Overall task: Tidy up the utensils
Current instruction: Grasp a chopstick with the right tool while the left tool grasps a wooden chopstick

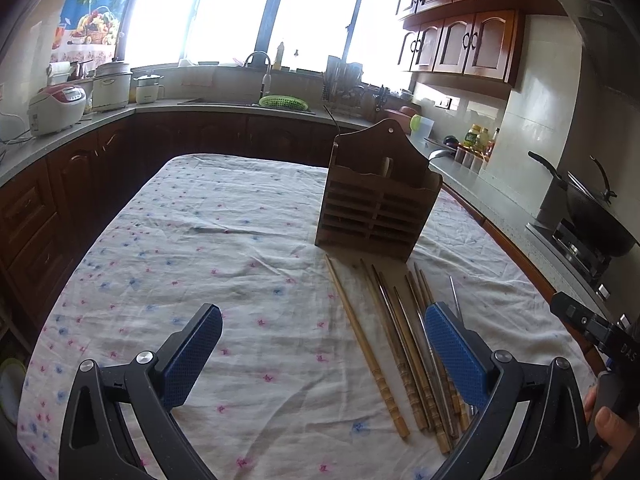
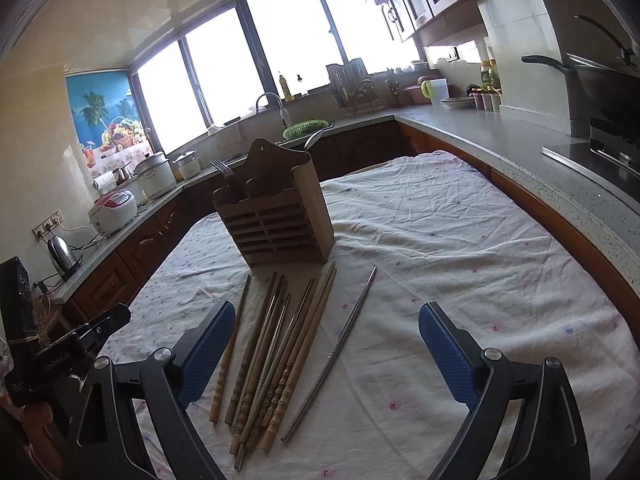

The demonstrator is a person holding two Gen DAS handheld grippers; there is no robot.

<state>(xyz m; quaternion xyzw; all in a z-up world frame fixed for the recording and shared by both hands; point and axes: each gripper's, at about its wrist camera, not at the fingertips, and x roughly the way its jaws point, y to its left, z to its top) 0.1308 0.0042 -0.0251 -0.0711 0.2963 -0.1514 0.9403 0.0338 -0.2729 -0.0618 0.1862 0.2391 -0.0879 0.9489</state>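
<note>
A brown wooden utensil holder (image 1: 376, 204) stands upright on the clothed table; in the right wrist view (image 2: 276, 220) a fork and a spoon stick out of it. Several wooden and metal chopsticks (image 1: 404, 344) lie loose in front of it, also in the right wrist view (image 2: 272, 356). One metal chopstick (image 2: 336, 348) lies apart to their right. My left gripper (image 1: 324, 356) is open and empty, left of the pile. My right gripper (image 2: 326, 356) is open and empty above the chopsticks, and shows at the right edge of the left wrist view (image 1: 592, 328).
The table has a white flowered cloth (image 1: 224, 240). Counters wrap around it: rice cookers (image 1: 60, 104) at left, a sink with a green basket (image 1: 284, 102) at the back, a wok on the stove (image 1: 592, 212) at right.
</note>
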